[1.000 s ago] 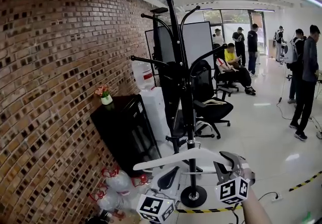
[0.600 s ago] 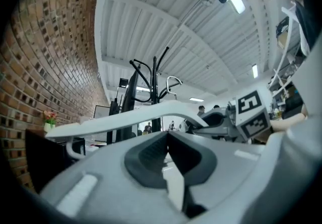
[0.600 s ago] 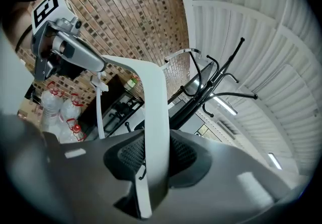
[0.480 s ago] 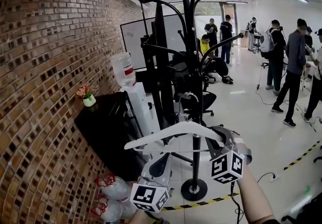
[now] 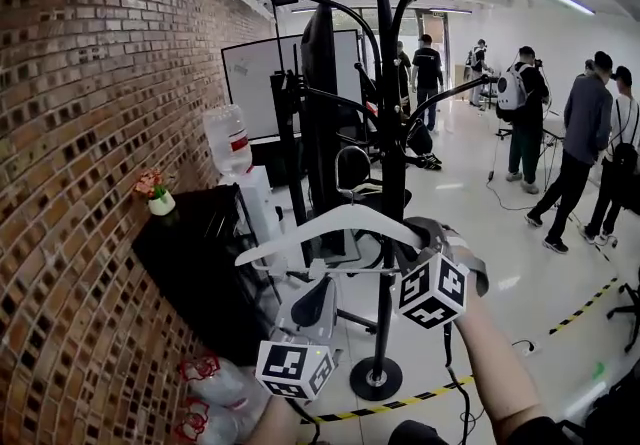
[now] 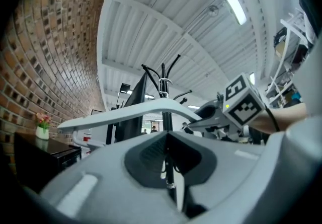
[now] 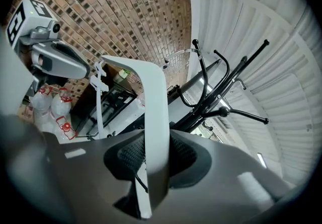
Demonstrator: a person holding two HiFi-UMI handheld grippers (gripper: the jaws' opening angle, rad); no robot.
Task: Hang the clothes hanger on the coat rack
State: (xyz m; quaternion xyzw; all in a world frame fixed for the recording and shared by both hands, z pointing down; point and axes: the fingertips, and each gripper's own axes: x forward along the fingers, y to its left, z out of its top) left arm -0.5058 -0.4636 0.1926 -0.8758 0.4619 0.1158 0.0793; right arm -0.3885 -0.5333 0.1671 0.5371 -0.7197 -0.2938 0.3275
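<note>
Raised and carried closer since the earlier frame: clothes hanger (image 5: 330, 221), now in front of the coat rack (image 5: 391, 123).
Left gripper (image 5: 320, 285) sits below the hanger, jaws together, nothing seen between them. The white hanger is held level in the air before the rack's pole. Right gripper (image 5: 408, 230) is clamped on the hanger's right shoulder.

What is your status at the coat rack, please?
Status: right gripper shut on hanger; left gripper shut, empty, just below it. Hook not yet on coat rack. Nothing seen between them.
</note>
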